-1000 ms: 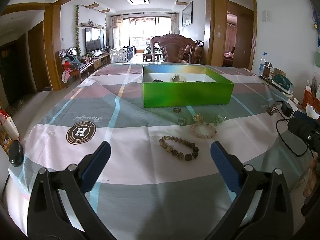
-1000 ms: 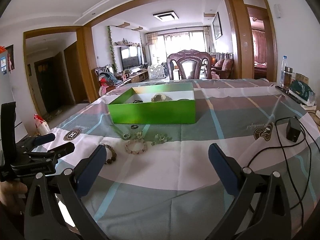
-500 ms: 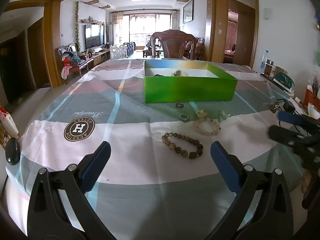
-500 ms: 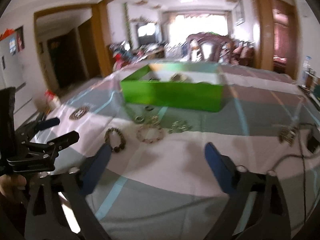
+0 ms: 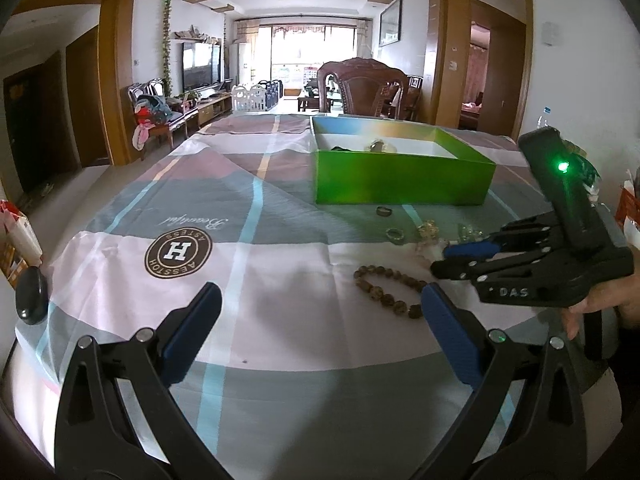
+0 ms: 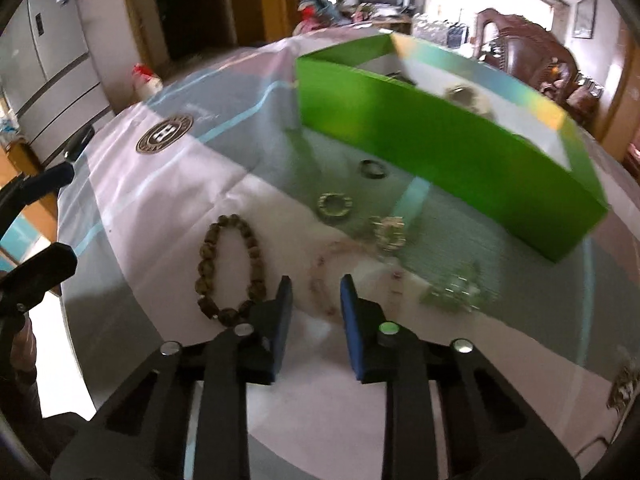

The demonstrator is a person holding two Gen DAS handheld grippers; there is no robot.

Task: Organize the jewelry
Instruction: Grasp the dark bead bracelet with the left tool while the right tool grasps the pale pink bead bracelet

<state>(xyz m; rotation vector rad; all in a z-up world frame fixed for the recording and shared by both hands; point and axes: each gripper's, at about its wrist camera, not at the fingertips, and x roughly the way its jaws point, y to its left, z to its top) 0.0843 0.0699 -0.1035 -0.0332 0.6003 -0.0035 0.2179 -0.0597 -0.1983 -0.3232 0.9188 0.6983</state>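
Note:
A green box [image 5: 404, 178] [image 6: 440, 152] with some jewelry inside stands on the tablecloth. In front of it lie a dark ring [image 5: 383, 211] [image 6: 373, 169], a pale ring [image 5: 395, 235] [image 6: 335, 204], a brown bead bracelet [image 5: 390, 294] [image 6: 230, 264], a pale pink bead bracelet [image 6: 324, 276] and clear crystal pieces [image 6: 456, 292]. My left gripper [image 5: 316, 320] is wide open and empty, low over the cloth left of the brown bracelet. My right gripper [image 6: 314, 296] [image 5: 450, 258] has its jaws narrowed but apart, low over the pink bracelet.
A black oval object [image 5: 32, 294] lies at the table's left edge. A wooden chair [image 5: 362, 88] stands behind the table. Boxes and bottles crowd the right edge [image 5: 628, 208]. A black cable end [image 6: 626, 376] lies at the right.
My right gripper has swung in and down over the jewelry and its jaws have narrowed from wide open. The left gripper has shifted slightly and stays open.

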